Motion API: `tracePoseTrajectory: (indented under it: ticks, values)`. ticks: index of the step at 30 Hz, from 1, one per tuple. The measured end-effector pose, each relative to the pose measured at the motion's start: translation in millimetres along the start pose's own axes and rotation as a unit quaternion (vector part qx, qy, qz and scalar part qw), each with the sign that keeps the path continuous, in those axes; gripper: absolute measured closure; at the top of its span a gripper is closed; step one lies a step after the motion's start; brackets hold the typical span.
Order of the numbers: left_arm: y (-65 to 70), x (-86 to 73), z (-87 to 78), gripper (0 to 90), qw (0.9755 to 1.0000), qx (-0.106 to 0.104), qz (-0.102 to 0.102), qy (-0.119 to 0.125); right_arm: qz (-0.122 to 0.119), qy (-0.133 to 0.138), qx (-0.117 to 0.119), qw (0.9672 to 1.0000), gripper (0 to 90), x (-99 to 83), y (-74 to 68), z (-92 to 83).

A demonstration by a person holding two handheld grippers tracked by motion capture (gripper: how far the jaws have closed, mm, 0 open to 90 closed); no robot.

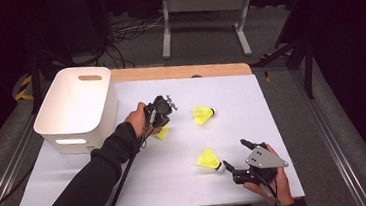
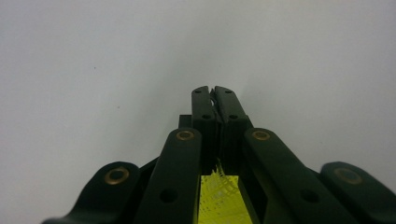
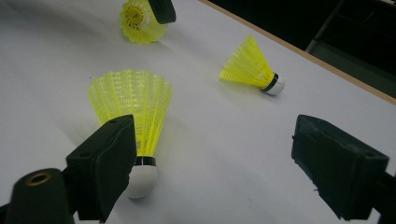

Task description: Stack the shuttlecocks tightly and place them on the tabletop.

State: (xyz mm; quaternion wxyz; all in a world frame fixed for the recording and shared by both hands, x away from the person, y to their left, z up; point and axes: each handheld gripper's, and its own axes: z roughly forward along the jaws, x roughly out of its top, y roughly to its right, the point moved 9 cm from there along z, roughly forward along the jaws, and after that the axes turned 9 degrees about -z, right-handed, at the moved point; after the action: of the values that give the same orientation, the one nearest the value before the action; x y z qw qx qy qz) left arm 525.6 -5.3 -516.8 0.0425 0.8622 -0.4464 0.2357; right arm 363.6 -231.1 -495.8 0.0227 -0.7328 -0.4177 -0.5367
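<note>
Left gripper has its jaws clamped tight on the skirt of a yellow shuttlecock; in the left gripper view the mesh sits behind the closed tips, deep in the throat. Looks like a pick for the white bin, beside that hand. I'd lift straight, keep the squeeze light so the mesh doesn't crush, release over the opening. Right gripper is wide open, second shuttlecock against its left jaw, cork nearest. Third one lies beyond, well apart.
</note>
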Motion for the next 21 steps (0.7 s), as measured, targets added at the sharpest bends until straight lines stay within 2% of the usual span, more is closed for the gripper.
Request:
tracePoseTrajectory:
  ticks: [1, 2, 4, 5, 8, 10, 12, 14, 20, 21]
  values:
    - [-1.2, 2.5, 0.4, 88.4, 1.0000, 0.002, -0.004, 0.001, 0.000, 0.000, 0.000, 1.0000, 15.0, 0.1, 0.0, 0.0]
    - [-1.7, 6.6, 0.4, 88.4, 0.9998, -0.005, -0.019, 0.003, 0.000, 0.001, 0.000, 1.0000, 15.0, 0.1, 0.2, -0.2]
    - [-2.1, 7.3, 0.3, 88.4, 0.9998, -0.002, -0.022, -0.002, -0.001, 0.000, 0.000, 1.0000, 15.0, -0.1, 0.7, -0.1]
    - [-3.1, 9.9, 0.2, 88.2, 0.9996, 0.002, -0.030, 0.002, -0.001, 0.001, 0.000, 1.0000, 14.9, -0.1, 0.7, 0.0]
    - [-3.4, 12.6, 1.9, 85.9, 0.9996, 0.003, -0.028, -0.001, 0.000, 0.002, 0.003, 1.0000, 14.9, 0.3, -0.3, 0.0]
    - [1.0, 11.7, 3.8, 85.4, 0.9995, -0.018, -0.027, -0.002, -0.002, 0.002, 0.003, 1.0000, 14.9, 0.3, -0.6, 0.0]
    - [0.4, 11.1, 5.1, 81.6, 0.9996, -0.009, -0.025, -0.002, -0.003, 0.003, 0.004, 1.0000, 14.7, 0.6, -0.6, -0.4]
    - [1.7, 11.8, 3.6, 76.2, 0.9994, -0.012, -0.031, 0.005, 0.000, 0.004, 0.004, 1.0000, 14.7, 0.9, -0.5, -0.4]
    - [3.5, 14.1, -3.4, 69.4, 0.9995, -0.013, -0.020, 0.019, -0.002, 0.005, 0.004, 1.0000, 14.4, 1.4, -0.7, -0.9]
    - [3.8, 13.9, -5.5, 64.7, 0.9995, -0.015, -0.017, 0.022, -0.002, 0.006, 0.003, 1.0000, 14.3, 1.7, -0.3, -1.5]
